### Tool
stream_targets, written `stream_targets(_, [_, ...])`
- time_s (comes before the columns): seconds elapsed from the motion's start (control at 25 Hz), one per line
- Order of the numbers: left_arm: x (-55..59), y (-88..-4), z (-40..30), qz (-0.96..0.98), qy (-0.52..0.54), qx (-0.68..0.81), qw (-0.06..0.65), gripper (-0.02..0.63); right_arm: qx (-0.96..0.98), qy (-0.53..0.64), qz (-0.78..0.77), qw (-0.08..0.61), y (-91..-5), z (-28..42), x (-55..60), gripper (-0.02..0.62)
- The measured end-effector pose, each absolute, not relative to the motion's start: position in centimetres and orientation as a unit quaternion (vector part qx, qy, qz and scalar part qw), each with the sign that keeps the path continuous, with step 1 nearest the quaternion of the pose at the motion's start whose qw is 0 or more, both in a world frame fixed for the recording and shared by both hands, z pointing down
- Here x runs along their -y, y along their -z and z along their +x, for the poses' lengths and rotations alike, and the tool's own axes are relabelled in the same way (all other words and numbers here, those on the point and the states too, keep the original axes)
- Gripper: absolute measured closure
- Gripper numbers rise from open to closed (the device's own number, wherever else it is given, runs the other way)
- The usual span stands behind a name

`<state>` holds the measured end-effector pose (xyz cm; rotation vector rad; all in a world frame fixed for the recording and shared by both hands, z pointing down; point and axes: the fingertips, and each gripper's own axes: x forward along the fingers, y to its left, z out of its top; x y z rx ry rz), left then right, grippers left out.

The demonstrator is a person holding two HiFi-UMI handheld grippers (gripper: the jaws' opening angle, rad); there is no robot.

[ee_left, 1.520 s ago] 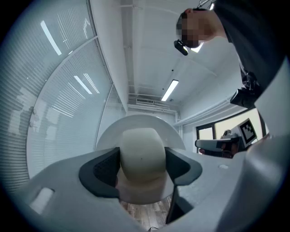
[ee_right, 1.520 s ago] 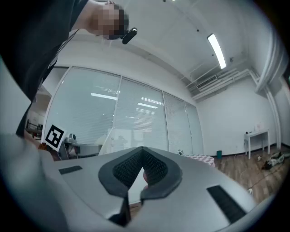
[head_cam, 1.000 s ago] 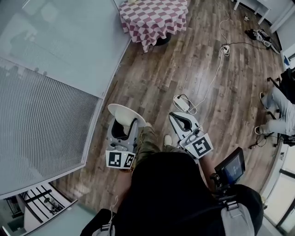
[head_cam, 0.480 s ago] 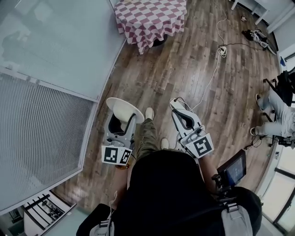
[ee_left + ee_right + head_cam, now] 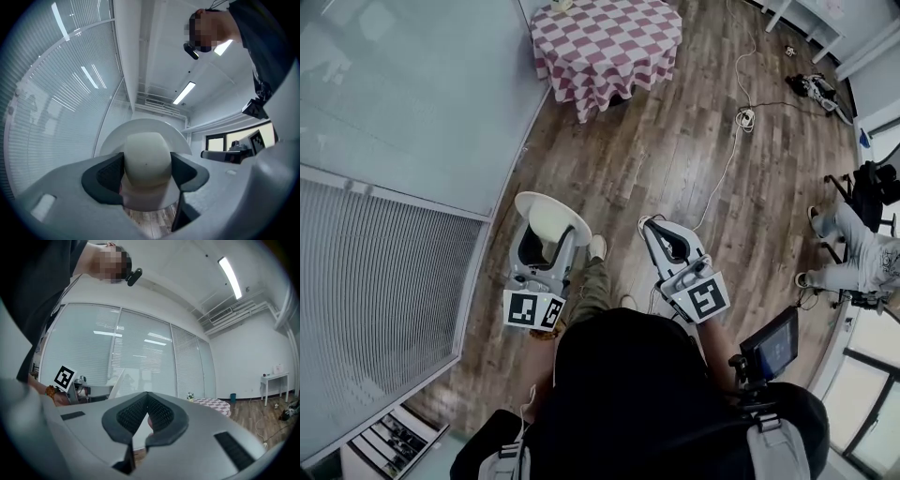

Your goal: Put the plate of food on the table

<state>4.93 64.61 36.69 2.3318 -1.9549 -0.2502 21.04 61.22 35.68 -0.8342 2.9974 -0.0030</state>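
Observation:
A white plate (image 5: 551, 214) with a pale rounded piece of food (image 5: 146, 159) on it is held over the wood floor, and my left gripper (image 5: 546, 246) is shut on its near rim. In the left gripper view the plate (image 5: 110, 138) stands tilted up between the dark pads (image 5: 108, 174). My right gripper (image 5: 661, 230) hangs beside it, shut and empty; its tips meet at the right gripper (image 5: 147, 405). The round table (image 5: 605, 37) with a red-and-white checked cloth stands ahead at the top, well beyond both grippers, and the table (image 5: 211, 404) shows small in the right gripper view.
A glass wall with blinds (image 5: 384, 187) runs along the left. White cables (image 5: 727, 159) and a power strip (image 5: 746, 117) lie on the floor to the right of the path. A seated person's legs (image 5: 853, 253) are at the far right. A small screen (image 5: 769, 342) sits by my right side.
The person has walked forward: the checked table shows more fully and nearer. Both grippers have kept their hold and their places relative to the body.

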Motion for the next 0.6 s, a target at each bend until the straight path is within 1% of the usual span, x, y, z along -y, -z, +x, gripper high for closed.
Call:
stream_targets(0.24, [-61.3,-36.5,0.8,0.761,0.079,0.642,0.048,0.298,-0.965,0.004,-0.261,0.010,-34.4,16.1,-57.7,0.588])
stream_targets(0.44, [-58.5,-36.5,-3.4,0.758,0.067,0.648,0.027,0.298,-0.967,0.001,-0.256,0.004,-34.1,12.0,-54.7,0.588])
stream_targets(0.6, [-56.8,-36.1,-5.3,0.766,0.060,0.639,0.011,0.298,-0.966,-0.004,-0.259,-0.003,-34.0,10.0,-52.9,0.588])
